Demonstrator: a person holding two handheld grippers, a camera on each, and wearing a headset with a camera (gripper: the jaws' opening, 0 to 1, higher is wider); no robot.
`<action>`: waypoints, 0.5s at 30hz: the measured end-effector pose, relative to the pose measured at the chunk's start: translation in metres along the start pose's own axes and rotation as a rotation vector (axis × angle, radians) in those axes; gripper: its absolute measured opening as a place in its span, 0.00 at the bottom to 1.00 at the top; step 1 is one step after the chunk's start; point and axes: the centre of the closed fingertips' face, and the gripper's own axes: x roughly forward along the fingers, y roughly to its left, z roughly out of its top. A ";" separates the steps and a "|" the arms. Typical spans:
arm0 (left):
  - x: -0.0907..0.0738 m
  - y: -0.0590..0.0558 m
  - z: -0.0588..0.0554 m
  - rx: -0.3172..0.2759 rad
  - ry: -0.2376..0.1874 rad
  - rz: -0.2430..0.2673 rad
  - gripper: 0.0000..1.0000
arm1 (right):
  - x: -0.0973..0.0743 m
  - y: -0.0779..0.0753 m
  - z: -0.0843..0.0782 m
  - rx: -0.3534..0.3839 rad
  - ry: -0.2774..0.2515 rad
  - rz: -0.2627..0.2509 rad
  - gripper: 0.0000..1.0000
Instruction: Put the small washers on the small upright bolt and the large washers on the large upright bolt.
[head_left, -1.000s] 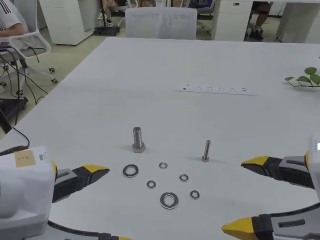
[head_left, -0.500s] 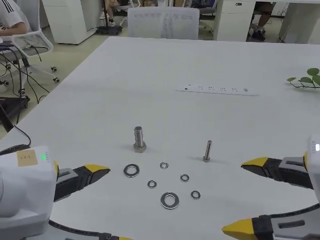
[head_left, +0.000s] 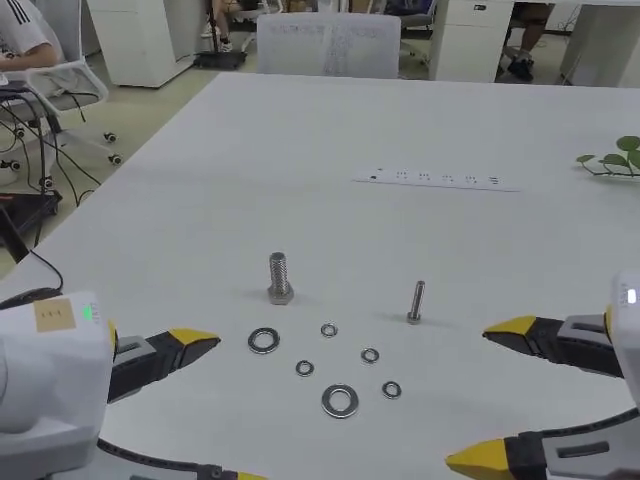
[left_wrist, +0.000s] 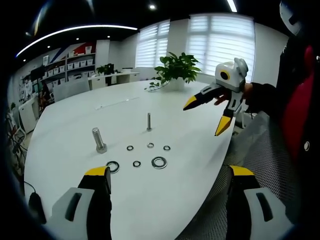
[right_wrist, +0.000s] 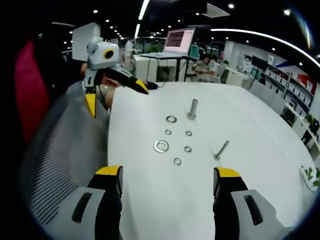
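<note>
Six flat washers (head_left: 340, 400) lie near large bolt (head_left: 278, 277) and small bolt (head_left: 416, 301); left gripper (left_wrist: 170, 171) and right gripper (right_wrist: 168, 172) gape wide, empty. Thin rims may slip when pinched.

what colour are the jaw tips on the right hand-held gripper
Yellow, over dark grey bodies. The right hand-held gripper shows this best in the head view.
</note>
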 end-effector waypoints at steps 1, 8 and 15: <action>0.000 0.000 0.000 -0.001 0.001 0.000 0.97 | 0.000 0.000 0.000 0.000 0.000 0.001 0.75; -0.001 0.000 -0.001 -0.004 0.002 0.002 0.96 | 0.002 0.001 0.000 -0.013 0.015 0.011 0.74; -0.002 0.000 -0.001 -0.007 0.000 0.004 0.95 | 0.006 0.004 0.005 -0.049 0.041 0.038 0.73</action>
